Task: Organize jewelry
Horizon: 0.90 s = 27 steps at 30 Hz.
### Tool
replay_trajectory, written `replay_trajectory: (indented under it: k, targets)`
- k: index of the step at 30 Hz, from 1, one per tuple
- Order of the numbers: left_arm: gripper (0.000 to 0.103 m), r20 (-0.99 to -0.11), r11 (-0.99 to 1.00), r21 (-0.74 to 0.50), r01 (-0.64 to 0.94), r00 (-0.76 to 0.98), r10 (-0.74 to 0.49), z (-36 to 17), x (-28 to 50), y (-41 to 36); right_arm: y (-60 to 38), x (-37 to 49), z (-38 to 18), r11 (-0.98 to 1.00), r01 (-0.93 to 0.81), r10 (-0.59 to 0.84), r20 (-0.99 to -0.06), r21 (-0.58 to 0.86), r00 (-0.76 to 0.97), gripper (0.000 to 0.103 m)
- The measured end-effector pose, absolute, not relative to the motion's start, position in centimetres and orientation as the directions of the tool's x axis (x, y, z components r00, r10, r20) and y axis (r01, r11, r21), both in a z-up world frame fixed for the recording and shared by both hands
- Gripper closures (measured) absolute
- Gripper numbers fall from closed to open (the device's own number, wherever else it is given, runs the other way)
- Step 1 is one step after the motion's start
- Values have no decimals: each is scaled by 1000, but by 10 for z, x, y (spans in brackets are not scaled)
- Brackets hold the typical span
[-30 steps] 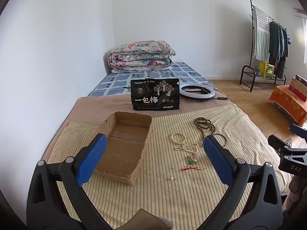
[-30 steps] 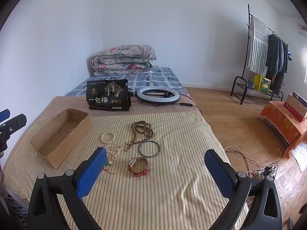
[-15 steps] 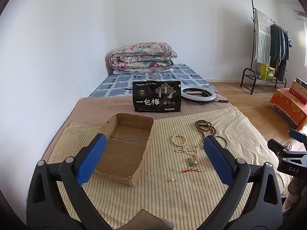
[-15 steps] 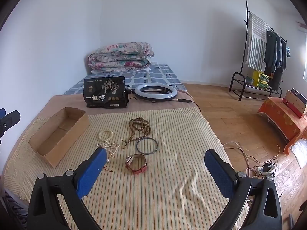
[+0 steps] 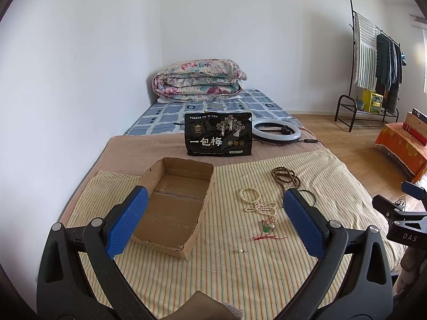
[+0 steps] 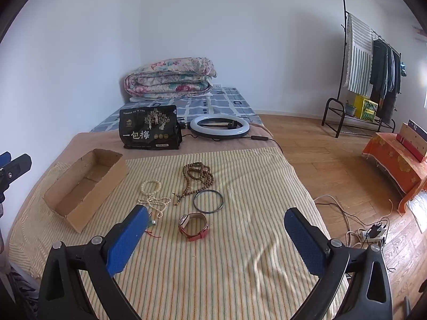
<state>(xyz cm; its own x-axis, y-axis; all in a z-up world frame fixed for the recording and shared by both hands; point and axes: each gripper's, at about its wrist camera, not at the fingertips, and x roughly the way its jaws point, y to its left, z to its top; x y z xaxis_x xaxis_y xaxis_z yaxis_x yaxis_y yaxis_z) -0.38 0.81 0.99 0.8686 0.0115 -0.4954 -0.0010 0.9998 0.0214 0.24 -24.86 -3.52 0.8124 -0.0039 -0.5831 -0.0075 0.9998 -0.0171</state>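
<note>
An open cardboard box (image 5: 173,202) (image 6: 85,184) lies empty on the striped cloth. To its right lie a white bead bracelet (image 5: 250,194) (image 6: 151,186), a pearl necklace (image 5: 263,208) (image 6: 156,202), a brown bead necklace (image 5: 285,175) (image 6: 198,174), a dark bangle (image 6: 208,201), a red-strapped watch (image 6: 193,226) and a green pendant on red cord (image 5: 267,229). My left gripper (image 5: 213,218) is open and empty, above the cloth near the box. My right gripper (image 6: 216,237) is open and empty, short of the watch.
A black snack bag (image 5: 218,134) and a ring light (image 5: 276,132) stand behind the jewelry. A folded quilt (image 5: 198,78) lies at the bed's far end. A clothes rack (image 6: 371,80), an orange-covered stand (image 6: 397,157) and floor cables (image 6: 368,229) are to the right.
Both grippers have lifted and drawn back slightly, so the bed items sit a little lower and farther in view. Both stay open. No object has moved.
</note>
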Motion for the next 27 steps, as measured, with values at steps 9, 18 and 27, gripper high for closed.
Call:
replay_trajectory:
  k: [9,18,27]
  targets:
    - [0,-496,1000,19,-5,868,13,8,-5,8,-249,3,-36,1000,-6,1,-589,-8,808,0]
    - [0,-496,1000,18,-6,868,14,8,-5,8,-248,4,-37,1000,-7,2,-591,-7,806,0]
    - [0,-497,1000,17,-5,868,13,8,-4,8,-248,3,-39,1000,-10,3,-594,-8,805,0]
